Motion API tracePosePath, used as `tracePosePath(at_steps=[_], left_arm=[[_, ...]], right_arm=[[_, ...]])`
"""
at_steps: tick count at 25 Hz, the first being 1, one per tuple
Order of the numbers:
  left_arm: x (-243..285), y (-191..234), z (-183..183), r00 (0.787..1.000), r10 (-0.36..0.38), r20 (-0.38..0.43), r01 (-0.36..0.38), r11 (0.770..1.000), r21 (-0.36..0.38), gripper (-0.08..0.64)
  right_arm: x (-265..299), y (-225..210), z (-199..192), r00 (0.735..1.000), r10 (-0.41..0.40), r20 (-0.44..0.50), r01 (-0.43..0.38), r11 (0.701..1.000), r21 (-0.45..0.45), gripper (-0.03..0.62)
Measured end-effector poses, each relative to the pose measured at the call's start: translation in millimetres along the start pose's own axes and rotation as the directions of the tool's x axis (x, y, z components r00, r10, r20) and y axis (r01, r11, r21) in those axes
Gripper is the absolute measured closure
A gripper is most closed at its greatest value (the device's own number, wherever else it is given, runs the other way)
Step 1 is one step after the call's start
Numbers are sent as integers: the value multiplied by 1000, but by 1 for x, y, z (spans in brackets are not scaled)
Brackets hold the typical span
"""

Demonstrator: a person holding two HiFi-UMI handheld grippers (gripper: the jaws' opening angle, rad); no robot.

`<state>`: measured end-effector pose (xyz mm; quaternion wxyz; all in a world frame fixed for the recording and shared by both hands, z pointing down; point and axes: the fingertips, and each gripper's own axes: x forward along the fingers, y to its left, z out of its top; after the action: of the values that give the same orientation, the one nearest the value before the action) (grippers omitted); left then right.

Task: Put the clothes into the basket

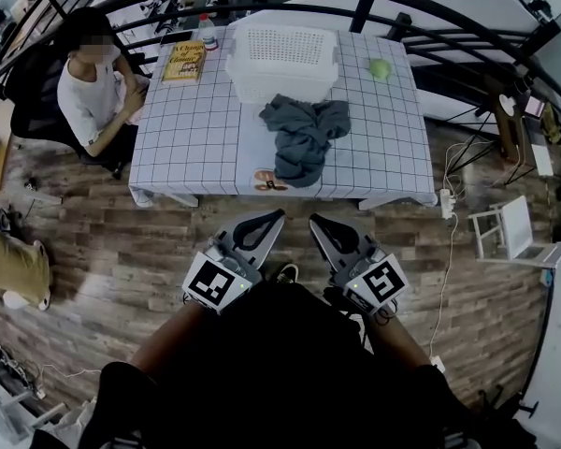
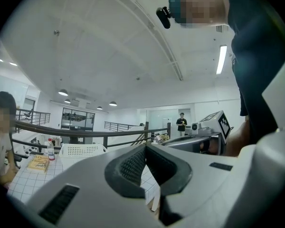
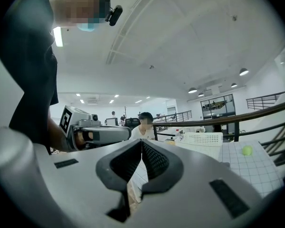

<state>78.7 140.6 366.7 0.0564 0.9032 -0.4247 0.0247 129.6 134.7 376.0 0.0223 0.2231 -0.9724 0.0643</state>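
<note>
A heap of grey clothes (image 1: pixel 304 134) lies on the checkered table (image 1: pixel 187 148), just in front of the white basket (image 1: pixel 282 59). The basket looks empty. Both grippers hover over the wooden floor, short of the table's front edge and apart from the clothes. My left gripper (image 1: pixel 279 215) is shut with nothing in it, and its jaws meet in the left gripper view (image 2: pixel 145 146). My right gripper (image 1: pixel 313 221) is shut and empty too (image 3: pixel 141 140). The basket (image 2: pixel 80 150) (image 3: pixel 203 139) shows beyond both sets of jaws.
A person (image 1: pixel 93 87) sits at the table's left end. A yellow book (image 1: pixel 184 62) and a bottle (image 1: pixel 207 31) stand left of the basket, a green ball (image 1: pixel 381 67) to its right. A small orange-brown object (image 1: pixel 269 181) lies at the front edge. Black railing (image 1: pixel 355 7) runs behind.
</note>
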Motion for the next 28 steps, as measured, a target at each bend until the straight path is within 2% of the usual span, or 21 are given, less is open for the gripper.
tracePosePath(at_steps=[7,20,28], left_arm=[[26,35,-3,1000,-19,6,19,1000,-9,557],[94,117,4,989,-147,-2,147,989,0,557],[125,160,6,975,-220,-14,220,975,13,557]], right_arm=[[25,-30,0,1000,-28,-5,28,1000,-8,575],[88,-103,14,990,-138,2,138,990,9,575],[120,-143,7,973,-228,-45,229,973,33,574]])
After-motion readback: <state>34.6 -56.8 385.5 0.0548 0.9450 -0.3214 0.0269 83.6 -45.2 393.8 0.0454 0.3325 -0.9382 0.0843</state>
